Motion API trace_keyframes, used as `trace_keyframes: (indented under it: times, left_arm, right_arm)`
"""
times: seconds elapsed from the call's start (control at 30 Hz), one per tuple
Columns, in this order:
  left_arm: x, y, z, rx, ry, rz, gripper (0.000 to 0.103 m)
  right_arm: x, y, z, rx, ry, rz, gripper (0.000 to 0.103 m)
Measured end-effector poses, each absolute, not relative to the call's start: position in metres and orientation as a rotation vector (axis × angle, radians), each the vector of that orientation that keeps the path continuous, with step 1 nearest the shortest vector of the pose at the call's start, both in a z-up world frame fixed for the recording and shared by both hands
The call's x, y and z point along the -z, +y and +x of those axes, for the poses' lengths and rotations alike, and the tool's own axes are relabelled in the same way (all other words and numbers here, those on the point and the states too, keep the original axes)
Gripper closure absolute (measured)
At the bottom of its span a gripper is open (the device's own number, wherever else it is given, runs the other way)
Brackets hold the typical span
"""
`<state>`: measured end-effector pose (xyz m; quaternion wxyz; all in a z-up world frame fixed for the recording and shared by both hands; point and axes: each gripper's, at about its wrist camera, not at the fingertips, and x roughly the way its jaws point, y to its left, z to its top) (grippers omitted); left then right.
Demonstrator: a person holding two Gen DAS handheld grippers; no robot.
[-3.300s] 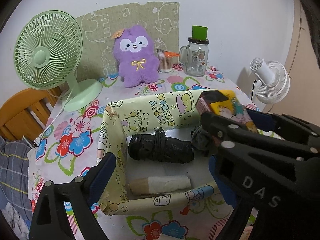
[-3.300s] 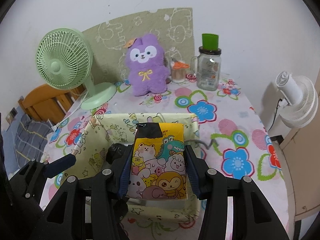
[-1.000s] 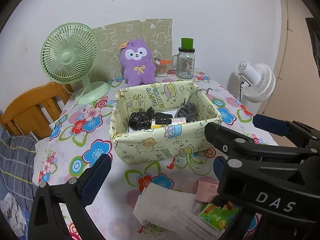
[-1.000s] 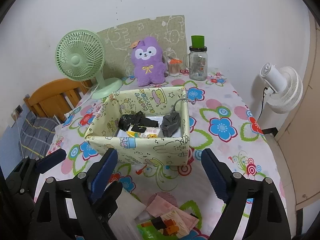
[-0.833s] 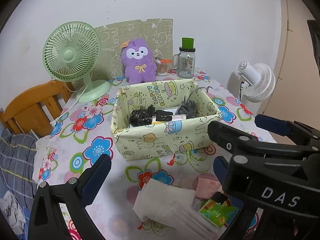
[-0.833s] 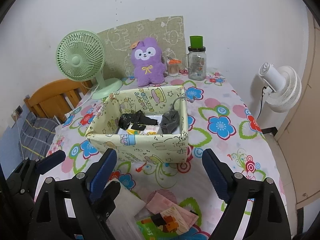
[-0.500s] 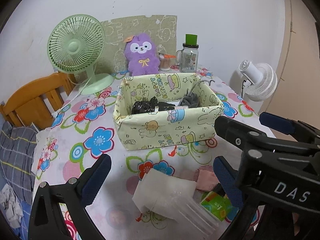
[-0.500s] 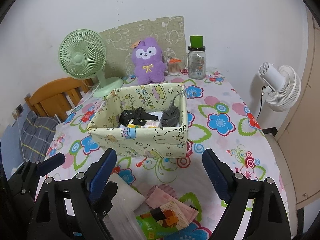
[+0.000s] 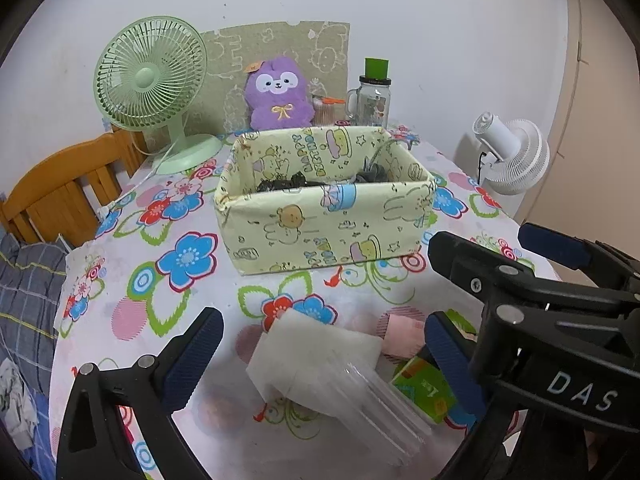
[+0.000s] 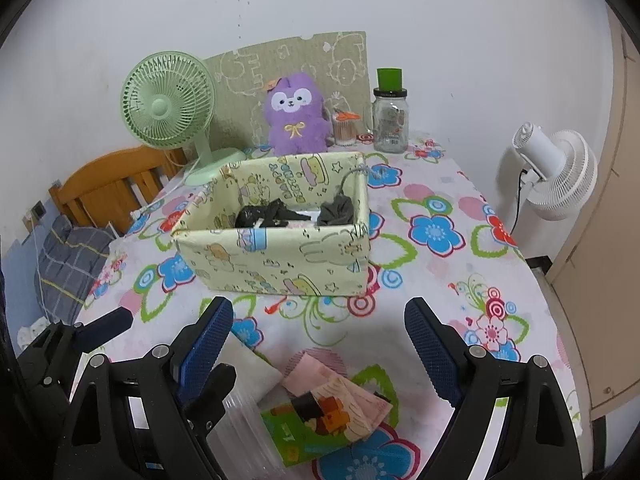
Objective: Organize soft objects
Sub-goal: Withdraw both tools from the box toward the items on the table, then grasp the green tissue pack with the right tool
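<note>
Two grippers hang over a table (image 9: 188,296) with a flowered cloth, and neither holds anything. From the left wrist, the left gripper (image 9: 316,354) has its blue-padded fingers spread wide, one low at the left and one at the right, with a white pack (image 9: 316,350) lying on the cloth between them, untouched. Just right of the pack lie a pink cloth (image 9: 402,334) and a green packet (image 9: 424,386), partly hidden by the right gripper (image 9: 504,246), which crosses the lower right of this view. Farther back stands a yellow box (image 9: 320,228) printed with cartoons; dark soft things (image 9: 286,183) show over its rim, and a grey one (image 9: 370,174) sits toward its right end. Behind the box stand a green fan (image 9: 150,80), a purple plush (image 9: 278,98) and a glass jar (image 9: 374,100); a white fan (image 9: 512,156) stands off the table to the right. From the right wrist, the right gripper (image 10: 320,346) is likewise spread wide, with bare cloth between its fingertips. Below them, near the bottom edge, lie the pink cloth (image 10: 310,374), a picture pack (image 10: 344,410) and the green packet (image 10: 296,432), overlapping, with the white pack (image 10: 250,368) at their left beside the left finger. The box (image 10: 280,256) stands beyond, well apart from this pile, with black things (image 10: 266,216) and the grey one (image 10: 338,210) inside. The left gripper (image 10: 80,340) shows at the left edge.
</note>
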<state>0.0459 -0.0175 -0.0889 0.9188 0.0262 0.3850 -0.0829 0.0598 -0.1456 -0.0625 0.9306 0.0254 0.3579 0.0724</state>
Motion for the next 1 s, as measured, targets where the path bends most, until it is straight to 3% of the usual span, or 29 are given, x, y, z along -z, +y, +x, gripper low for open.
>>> trace_keyframes:
  times: [1.0]
  left_arm:
    - [0.131,-0.021,0.02,0.159,0.847,0.04,0.008]
  right_arm:
    - [0.106,-0.147,0.032,-0.114,0.756,0.007,0.013]
